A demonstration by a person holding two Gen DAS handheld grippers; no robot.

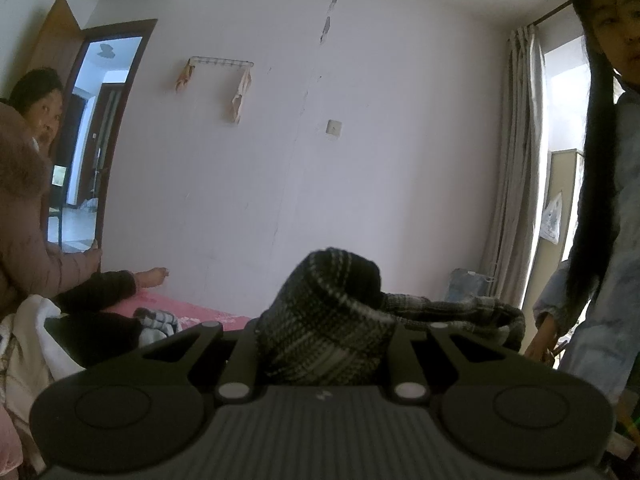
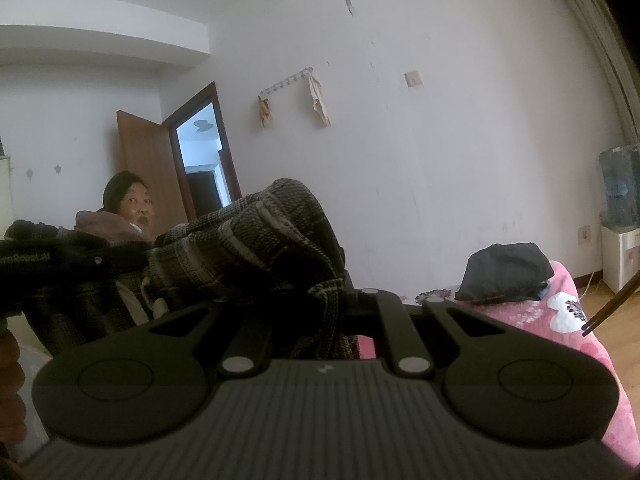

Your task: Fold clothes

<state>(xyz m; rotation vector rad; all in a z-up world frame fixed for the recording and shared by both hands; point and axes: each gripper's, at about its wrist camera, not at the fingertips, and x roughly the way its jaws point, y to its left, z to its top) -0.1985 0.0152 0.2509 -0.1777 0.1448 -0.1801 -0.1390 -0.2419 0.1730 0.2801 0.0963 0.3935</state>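
Note:
A dark plaid garment [image 1: 332, 320] with grey-white checks bulges up between the jaws of my left gripper [image 1: 326, 344], which is shut on it, held above the pink bed. The cloth stretches away to the right in that view. In the right wrist view the same plaid garment [image 2: 256, 240] bunches over my right gripper [image 2: 340, 304], which is shut on a fold of it. The fabric runs off to the left there, over the other gripper's dark body [image 2: 48, 268]. The fingertips of both grippers are hidden by cloth.
A pink patterned bed [image 2: 560, 312] lies below, with a folded dark garment [image 2: 504, 272] on its far corner. A seated person in a brown coat [image 1: 28, 216] is at the left, a standing person in pale blue [image 1: 608, 240] at the right. A white wall, an open door [image 1: 100, 140] and a curtain [image 1: 516, 168] stand behind.

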